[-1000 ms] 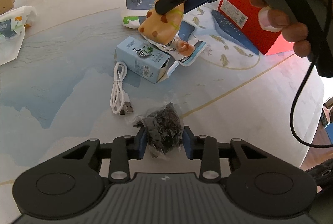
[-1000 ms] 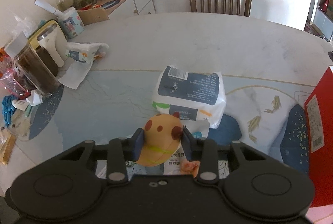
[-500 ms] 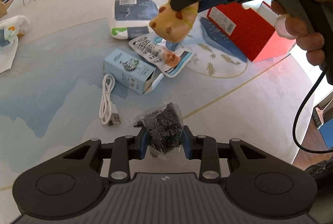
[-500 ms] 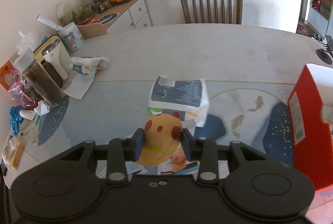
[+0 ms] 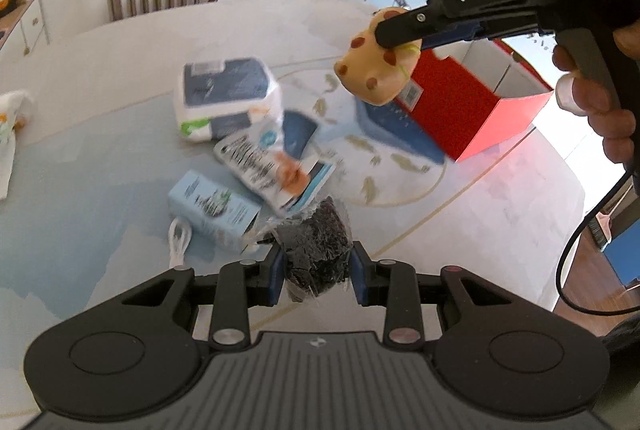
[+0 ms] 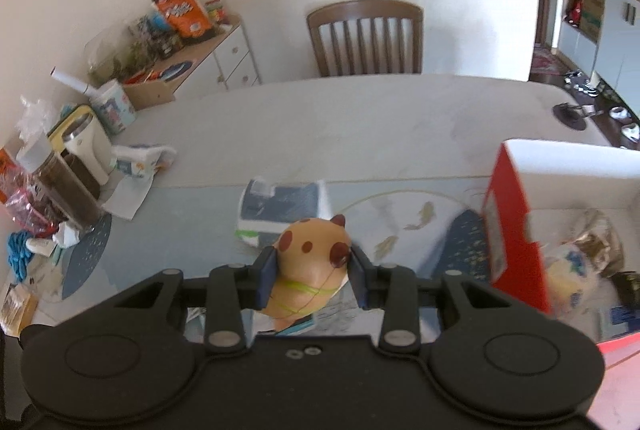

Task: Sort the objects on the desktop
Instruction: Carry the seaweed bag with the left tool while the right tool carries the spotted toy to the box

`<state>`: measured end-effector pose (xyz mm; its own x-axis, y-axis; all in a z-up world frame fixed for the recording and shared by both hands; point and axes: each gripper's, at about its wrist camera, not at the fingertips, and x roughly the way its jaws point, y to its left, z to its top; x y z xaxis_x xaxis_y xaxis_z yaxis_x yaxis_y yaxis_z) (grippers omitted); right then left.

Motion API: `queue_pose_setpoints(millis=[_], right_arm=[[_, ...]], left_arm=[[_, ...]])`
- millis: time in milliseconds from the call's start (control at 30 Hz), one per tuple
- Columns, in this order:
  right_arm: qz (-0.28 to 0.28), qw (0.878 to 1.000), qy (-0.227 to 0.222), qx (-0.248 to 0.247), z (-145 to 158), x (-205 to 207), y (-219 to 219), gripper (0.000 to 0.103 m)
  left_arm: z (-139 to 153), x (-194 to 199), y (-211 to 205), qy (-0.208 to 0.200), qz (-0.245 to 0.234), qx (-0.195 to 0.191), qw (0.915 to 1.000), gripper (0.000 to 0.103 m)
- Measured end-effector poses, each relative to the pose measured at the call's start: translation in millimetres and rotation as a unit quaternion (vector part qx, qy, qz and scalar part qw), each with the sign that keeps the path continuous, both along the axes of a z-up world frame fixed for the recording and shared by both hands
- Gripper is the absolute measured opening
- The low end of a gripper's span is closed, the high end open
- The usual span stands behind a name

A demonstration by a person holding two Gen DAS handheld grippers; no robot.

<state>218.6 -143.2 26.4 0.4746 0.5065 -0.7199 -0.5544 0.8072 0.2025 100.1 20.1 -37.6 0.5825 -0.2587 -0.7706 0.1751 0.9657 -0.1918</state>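
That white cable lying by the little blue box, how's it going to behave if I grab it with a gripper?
The white cable looks thin and loosely looped, so it will probably hang floppy and uncoil when lifted. It seems light, so weight should not matter. Its thinness may let it slip from wide pads; pinching the bundled loops seems safer. The blue box sits right beside it, crowding one side.

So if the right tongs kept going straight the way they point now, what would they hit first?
Probably the tissue pack on the table, lying just beyond the held spotted toy; depth is unclear.
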Motion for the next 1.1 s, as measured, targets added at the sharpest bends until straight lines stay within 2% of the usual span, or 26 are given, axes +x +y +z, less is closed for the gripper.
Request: queue_pose_setpoints(millis=[533, 1100], right_arm=[[-0.067, 0.997, -0.031, 0.018, 23, 12, -78, 0.037], [-0.121, 0.992, -0.043, 0.014, 26, 30, -150, 0.037]], left_arm=[[28, 36, -57, -0.025, -0.063, 0.002, 0.9977, 0.032], [51, 77, -118, -0.059, -0.119, 0.006, 0.9911, 0.032]])
